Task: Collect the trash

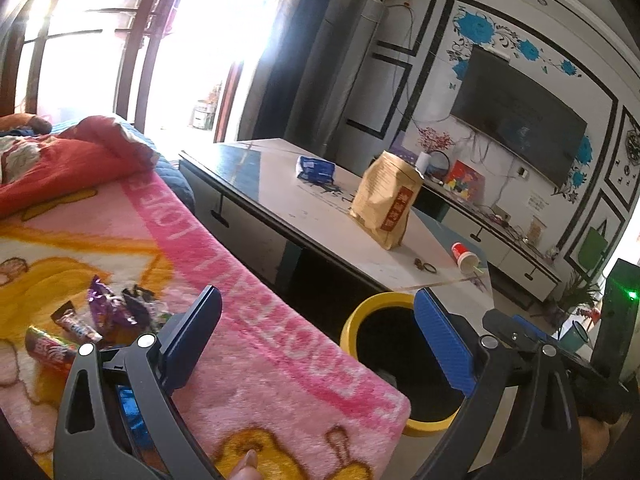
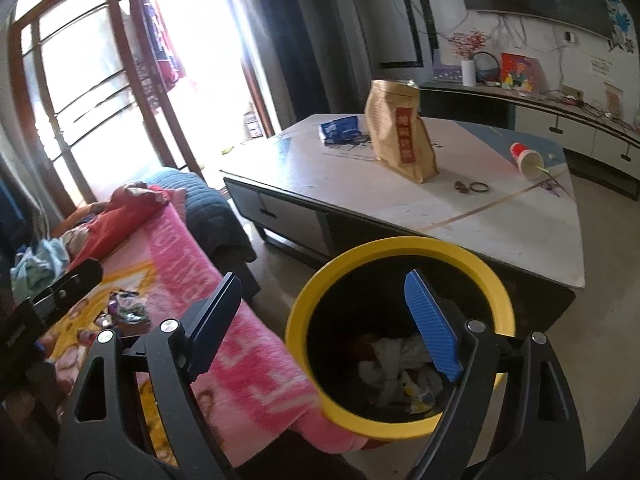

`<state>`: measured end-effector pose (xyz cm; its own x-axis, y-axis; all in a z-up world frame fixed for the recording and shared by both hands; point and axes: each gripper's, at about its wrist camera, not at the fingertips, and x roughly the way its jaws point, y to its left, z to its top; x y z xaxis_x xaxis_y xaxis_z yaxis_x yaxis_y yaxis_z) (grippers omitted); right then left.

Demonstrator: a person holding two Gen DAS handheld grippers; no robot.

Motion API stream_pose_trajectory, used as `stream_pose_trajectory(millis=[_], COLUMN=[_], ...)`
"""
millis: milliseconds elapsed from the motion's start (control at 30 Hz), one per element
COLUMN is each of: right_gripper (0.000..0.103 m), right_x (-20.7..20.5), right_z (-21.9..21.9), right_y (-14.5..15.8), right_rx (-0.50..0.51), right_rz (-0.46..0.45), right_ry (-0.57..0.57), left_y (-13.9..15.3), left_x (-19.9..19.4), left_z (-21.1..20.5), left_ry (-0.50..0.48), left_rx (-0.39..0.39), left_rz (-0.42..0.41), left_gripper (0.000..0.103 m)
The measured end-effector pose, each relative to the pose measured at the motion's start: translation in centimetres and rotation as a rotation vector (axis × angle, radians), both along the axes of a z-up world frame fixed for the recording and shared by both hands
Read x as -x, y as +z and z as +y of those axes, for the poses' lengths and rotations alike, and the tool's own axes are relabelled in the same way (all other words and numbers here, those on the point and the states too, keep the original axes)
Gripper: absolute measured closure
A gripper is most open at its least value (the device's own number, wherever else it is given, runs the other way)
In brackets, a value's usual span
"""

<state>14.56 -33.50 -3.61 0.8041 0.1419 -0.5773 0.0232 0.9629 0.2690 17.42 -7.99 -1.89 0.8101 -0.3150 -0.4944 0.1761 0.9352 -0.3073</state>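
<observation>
Both grippers, left gripper point(image 1: 316, 344) and right gripper point(image 2: 332, 324), gape empty. Wrappers point(image 1: 108, 312) lie at 9 o'clock of yellow bin point(image 2: 400, 332); pinch one low, lift clear

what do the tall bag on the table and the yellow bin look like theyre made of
Tall bag: looks like brown kraft paper, matte, with creases and a crumpled top; any inner lining can't be seen.
Yellow bin: probably plastic, with a smooth, even yellow rim and a dark inside; painted metal can't be ruled out.
</observation>
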Motion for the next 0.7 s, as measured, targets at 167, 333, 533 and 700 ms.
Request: stream_pose_trajectory(millis=[167, 333, 533, 700], right_gripper=[0.025, 0.023, 0.023, 0.023], right_x=[0.4, 0.9, 1.2, 1.2], right_z=[1.5, 2.7, 3.9, 5.3], right_y=[0.3, 0.5, 0.4, 0.3], right_rx=[-0.001, -0.001, -0.006, -0.010], right_rz=[-0.011, -0.020, -0.017, -0.009], right_ry=[0.039, 0.071, 0.102, 0.130], left_y=[0.1, 0.1, -0.1, -0.1], left_x=[0.4, 0.7, 0.9, 0.9], left_z=[1.3, 2.6, 4.4, 6.1], left_ry=[0.031, 0.063, 0.104, 0.141], left_rx=[-0.002, -0.008, -0.005, 0.001], left_rz=[-0.004, -0.005, -0.001, 0.000], left_gripper=[0.009, 0.009, 0.009, 0.009])
